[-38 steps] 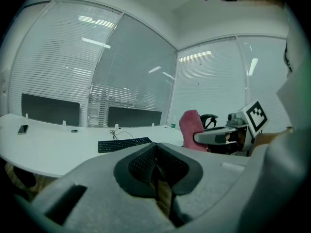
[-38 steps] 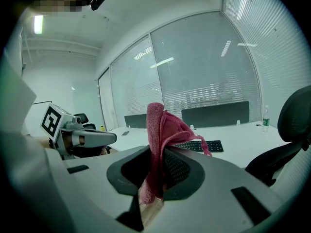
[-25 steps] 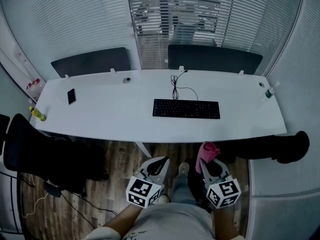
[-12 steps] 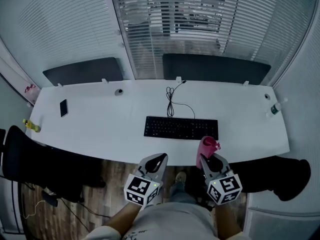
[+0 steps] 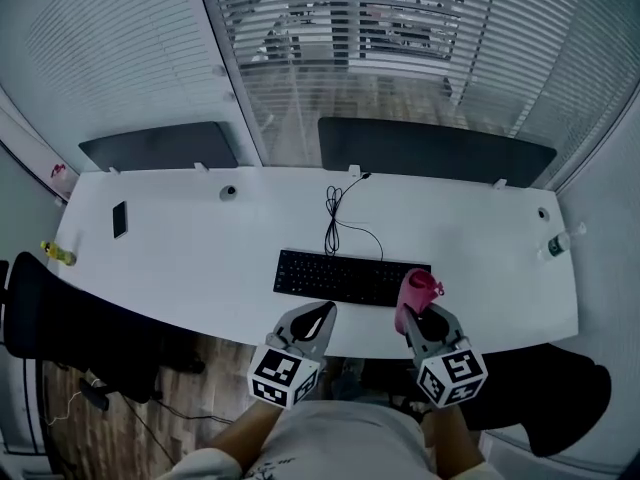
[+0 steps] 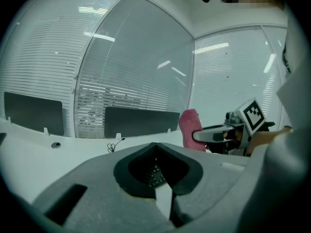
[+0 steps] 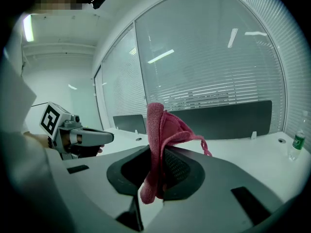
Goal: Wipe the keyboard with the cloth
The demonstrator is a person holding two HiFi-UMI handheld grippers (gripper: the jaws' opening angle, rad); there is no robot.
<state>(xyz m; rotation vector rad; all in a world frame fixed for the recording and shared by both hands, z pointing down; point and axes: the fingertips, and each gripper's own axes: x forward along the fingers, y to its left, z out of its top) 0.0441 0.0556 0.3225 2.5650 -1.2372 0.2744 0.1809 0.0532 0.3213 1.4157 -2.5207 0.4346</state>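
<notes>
**Right gripper**: grey moulded shell with black ribbed pads. The jaws are clamping a cloth, pinching it near its lower fold.

**Cloth**: pink, with a nubbly weave, bunched into a tall upright roll. Its top is standing clear above the jaw tips, and a frayed corner is trailing off to the gripper's right.

**Left gripper**: same grey shell. The jaw tips are meeting in a point with nothing lying between them. It is hovering level with the right gripper, on its left and apart from it.

**Keyboard**: black, flat, a long rectangle. It is lying just ahead of both grippers. In the head view the cloth's top is overlapping the keyboard's right end; whether they are touching cannot be told.

**Cable**: thin and black, looping away from the keyboard's far edge.

**Desk**: white and smooth, with a curved near edge. It is stretching out ahead of both grippers.

**Phone**: a dark slab, lying far out to the left gripper's left.

**Bottle**: clear plastic, standing far out to the right gripper's right.

**Partition panels**: two dark matte rectangles, standing along the desk's far edge.

**Blinds**: pale horizontal slats, hanging beyond the panels.
</notes>
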